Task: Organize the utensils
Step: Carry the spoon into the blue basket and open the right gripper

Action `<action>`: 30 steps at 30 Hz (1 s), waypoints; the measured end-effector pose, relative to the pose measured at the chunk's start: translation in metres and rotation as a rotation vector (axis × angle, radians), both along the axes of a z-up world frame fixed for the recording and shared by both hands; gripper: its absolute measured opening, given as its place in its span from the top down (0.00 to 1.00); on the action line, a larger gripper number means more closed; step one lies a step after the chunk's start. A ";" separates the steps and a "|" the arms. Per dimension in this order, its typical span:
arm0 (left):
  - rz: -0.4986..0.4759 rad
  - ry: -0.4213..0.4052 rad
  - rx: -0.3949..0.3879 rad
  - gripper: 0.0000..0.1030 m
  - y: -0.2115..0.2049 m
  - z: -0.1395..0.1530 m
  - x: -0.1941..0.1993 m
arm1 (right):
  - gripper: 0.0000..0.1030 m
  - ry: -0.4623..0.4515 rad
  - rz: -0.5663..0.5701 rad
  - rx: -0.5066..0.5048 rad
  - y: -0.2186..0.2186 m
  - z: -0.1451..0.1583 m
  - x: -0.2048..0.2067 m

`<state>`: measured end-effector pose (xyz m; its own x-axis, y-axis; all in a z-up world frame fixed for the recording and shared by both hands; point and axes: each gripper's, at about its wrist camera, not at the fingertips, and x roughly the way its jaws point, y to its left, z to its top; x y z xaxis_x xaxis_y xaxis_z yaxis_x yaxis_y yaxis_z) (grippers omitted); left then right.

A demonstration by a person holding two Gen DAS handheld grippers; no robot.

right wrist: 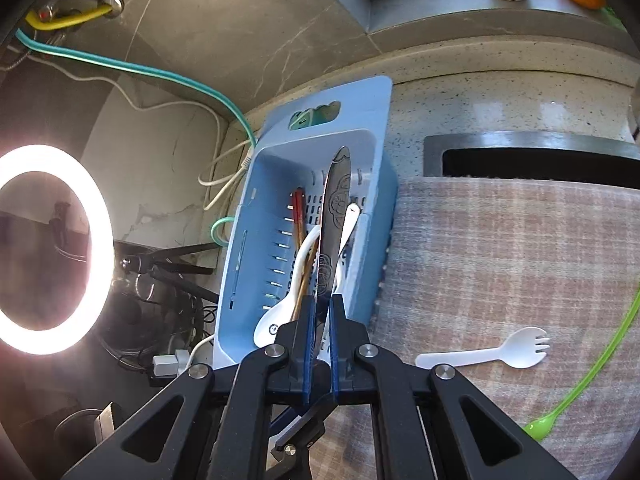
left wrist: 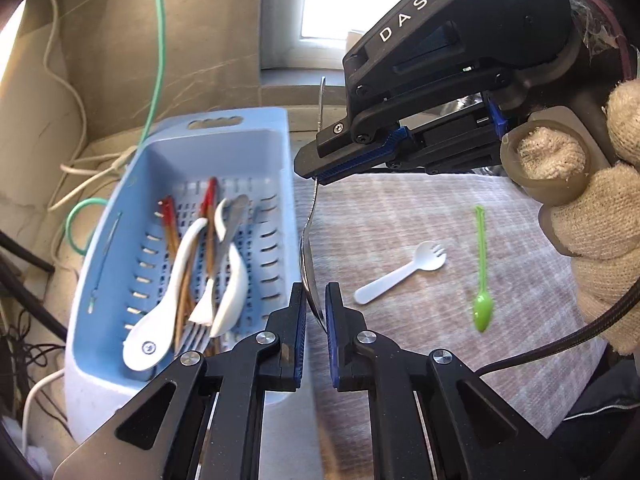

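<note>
A metal spoon hangs edge-on beside the blue basket. My right gripper is shut on its handle; the right wrist view shows the embossed handle running up from that gripper. My left gripper has its pads on either side of the spoon's bowl, a small gap showing. The basket holds white spoons, a fork and red-tipped chopsticks. A white spork and a green pick spoon lie on the checked cloth.
The checked cloth covers the counter right of the basket. Cables hang behind the basket. A lit ring light stands at left. A dark slot sits behind the cloth. A gloved hand holds the right gripper.
</note>
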<state>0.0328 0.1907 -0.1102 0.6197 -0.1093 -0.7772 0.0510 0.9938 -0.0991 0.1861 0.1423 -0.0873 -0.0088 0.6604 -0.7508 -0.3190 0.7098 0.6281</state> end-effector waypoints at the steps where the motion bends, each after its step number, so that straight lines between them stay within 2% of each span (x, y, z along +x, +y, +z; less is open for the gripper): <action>1: 0.009 0.004 -0.002 0.92 0.006 0.004 0.000 | 0.94 -0.002 0.013 -0.001 0.006 0.000 -0.001; 10: 0.072 0.026 -0.019 0.91 0.026 0.002 0.005 | 0.91 -0.051 0.096 -0.038 0.040 0.000 -0.009; 13: 0.098 0.028 -0.025 0.81 0.031 0.001 0.005 | 0.91 -0.106 0.112 -0.059 0.045 0.006 -0.010; 16: 0.116 0.024 -0.029 0.79 0.035 0.003 0.005 | 0.87 -0.128 0.128 -0.058 0.050 0.012 -0.012; 20: 0.119 0.020 -0.030 0.79 0.036 0.006 0.005 | 0.86 -0.163 0.134 -0.055 0.048 0.019 -0.016; 30: 0.112 0.005 -0.029 0.79 0.030 0.015 0.003 | 0.85 -0.162 0.104 -0.048 0.025 0.024 -0.015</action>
